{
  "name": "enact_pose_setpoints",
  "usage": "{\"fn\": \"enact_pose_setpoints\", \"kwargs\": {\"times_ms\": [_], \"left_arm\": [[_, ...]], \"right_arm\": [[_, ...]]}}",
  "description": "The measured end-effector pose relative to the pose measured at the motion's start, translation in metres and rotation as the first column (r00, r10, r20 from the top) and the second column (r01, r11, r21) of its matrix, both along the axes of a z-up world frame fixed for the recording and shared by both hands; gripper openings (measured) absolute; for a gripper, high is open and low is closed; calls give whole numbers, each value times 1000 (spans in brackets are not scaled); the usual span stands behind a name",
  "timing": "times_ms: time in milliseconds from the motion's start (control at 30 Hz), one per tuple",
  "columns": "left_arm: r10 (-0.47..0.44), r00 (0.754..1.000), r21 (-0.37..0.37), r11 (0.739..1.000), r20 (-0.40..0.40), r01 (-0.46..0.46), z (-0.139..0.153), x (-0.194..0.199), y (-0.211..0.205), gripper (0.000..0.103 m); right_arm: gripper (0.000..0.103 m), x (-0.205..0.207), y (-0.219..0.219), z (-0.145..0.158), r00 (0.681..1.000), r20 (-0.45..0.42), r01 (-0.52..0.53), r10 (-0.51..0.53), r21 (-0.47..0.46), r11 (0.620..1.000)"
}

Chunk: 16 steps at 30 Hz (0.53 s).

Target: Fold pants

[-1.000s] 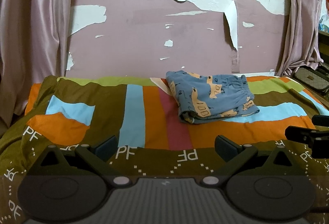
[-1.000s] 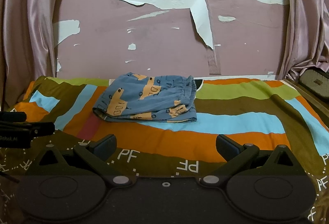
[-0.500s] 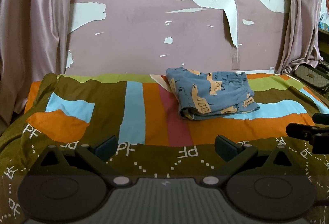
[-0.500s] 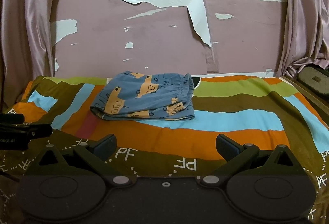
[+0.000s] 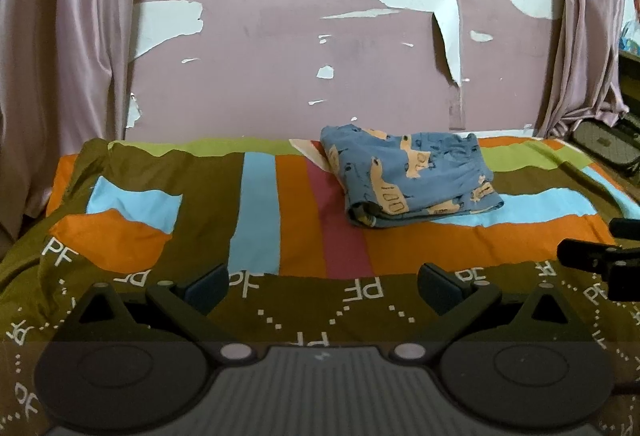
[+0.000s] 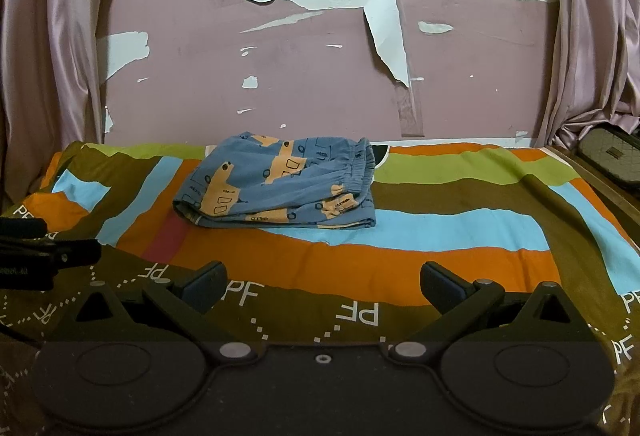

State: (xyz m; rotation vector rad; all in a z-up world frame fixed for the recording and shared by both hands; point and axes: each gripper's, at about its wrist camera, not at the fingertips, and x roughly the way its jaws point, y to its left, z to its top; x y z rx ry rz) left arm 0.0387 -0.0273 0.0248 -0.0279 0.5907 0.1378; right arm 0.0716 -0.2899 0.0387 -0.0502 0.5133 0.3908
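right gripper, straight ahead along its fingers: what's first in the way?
Probably the bedspread. The right gripper is open and empty, low over the bed. The folded pants lie farther back, left of centre, so it would likely pass them on their right. Depth is unclear.

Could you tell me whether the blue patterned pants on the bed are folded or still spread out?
Folded. The pants lie as a compact stack of layers on the striped bedspread, with doubled edges showing at the front; neither pair of tongs touches them.
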Motion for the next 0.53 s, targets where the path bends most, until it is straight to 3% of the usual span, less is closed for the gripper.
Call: {"fn": "enact_pose_setpoints", "kwargs": {"times_ms": [167,533], "left_arm": [[-31,999,52,998,-16,32,2,2,-7,103],[-76,997,21,997,-5,76,6,1,-11,103]], "right_arm": [[102,-4,1,1,1000,14,-17,17,-7,1000],[102,-6,0,1,1000,15,-22,22,-10,1000]]}}
